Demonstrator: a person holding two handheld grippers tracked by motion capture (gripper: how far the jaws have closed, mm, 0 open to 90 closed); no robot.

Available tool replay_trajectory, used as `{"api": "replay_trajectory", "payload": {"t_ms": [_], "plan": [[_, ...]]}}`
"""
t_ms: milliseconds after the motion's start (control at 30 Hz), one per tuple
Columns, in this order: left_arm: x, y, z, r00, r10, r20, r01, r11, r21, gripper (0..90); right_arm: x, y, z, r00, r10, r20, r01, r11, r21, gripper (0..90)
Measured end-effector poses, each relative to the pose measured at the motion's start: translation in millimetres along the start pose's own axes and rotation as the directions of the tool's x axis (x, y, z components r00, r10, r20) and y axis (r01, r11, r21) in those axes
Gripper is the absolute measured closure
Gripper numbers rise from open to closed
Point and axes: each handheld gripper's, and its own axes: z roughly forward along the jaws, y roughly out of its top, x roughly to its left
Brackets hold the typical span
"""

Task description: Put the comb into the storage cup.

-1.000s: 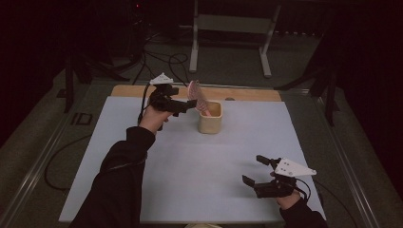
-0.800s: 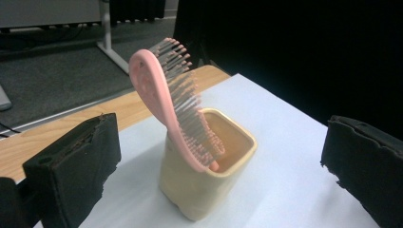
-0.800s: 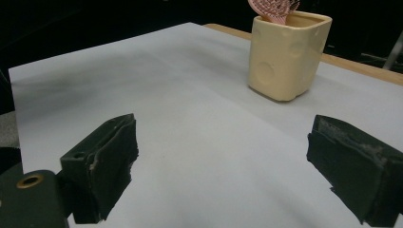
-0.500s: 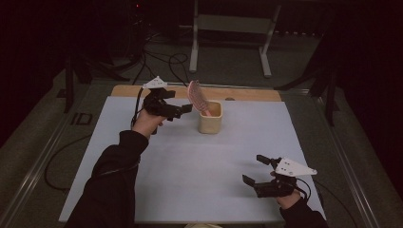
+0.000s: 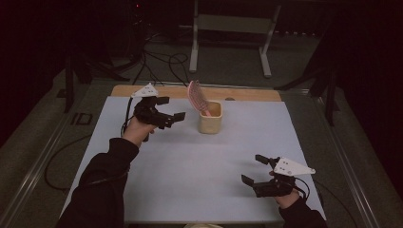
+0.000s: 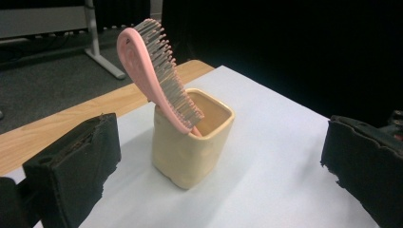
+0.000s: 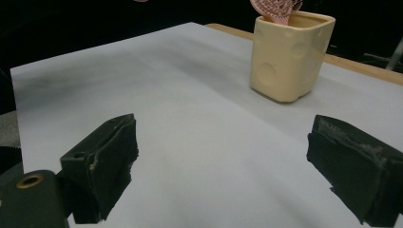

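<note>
Currently, the left gripper (image 5: 172,108) is being held with its jaws spread wide and empty, just beside the cream cup (image 5: 210,117) near the table's (image 5: 190,166) far edge. A pink hairbrush (image 5: 196,96) is being propped tilted inside that cup. The right gripper (image 5: 255,169) is being held wide open near the near right corner.

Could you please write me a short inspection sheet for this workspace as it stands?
Surface: white sheet over a table, wooden strip along the far edge.
Job's things: pink brush leaning in a cream cup, handle down.
Clutter: nothing seen.
Grippers: left tongs open beside the cup, not touching; right tongs open, low over the near sheet.
Cables: several on the floor beyond the table.
Surroundings: dark room, metal stand behind.
</note>
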Motion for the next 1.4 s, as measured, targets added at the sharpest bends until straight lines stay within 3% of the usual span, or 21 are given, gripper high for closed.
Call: {"api": "replay_trajectory", "payload": {"t_ms": [433,1400], "plan": [[-6.8,-15.6,-17.0,0.9996,0.030,0.001,-0.030,0.9994,0.019,0.0,0.7,0.3,0.5,1.0000,0.004,-0.002,-0.004,1.000,0.003,9.3],[-30.2,-87.4,-72.9,0.9956,0.078,-0.052,-0.076,0.9966,0.030,0.1,2.8,0.9,3.3,0.9999,-0.011,-0.010,0.011,1.000,0.006,9.3]]}}
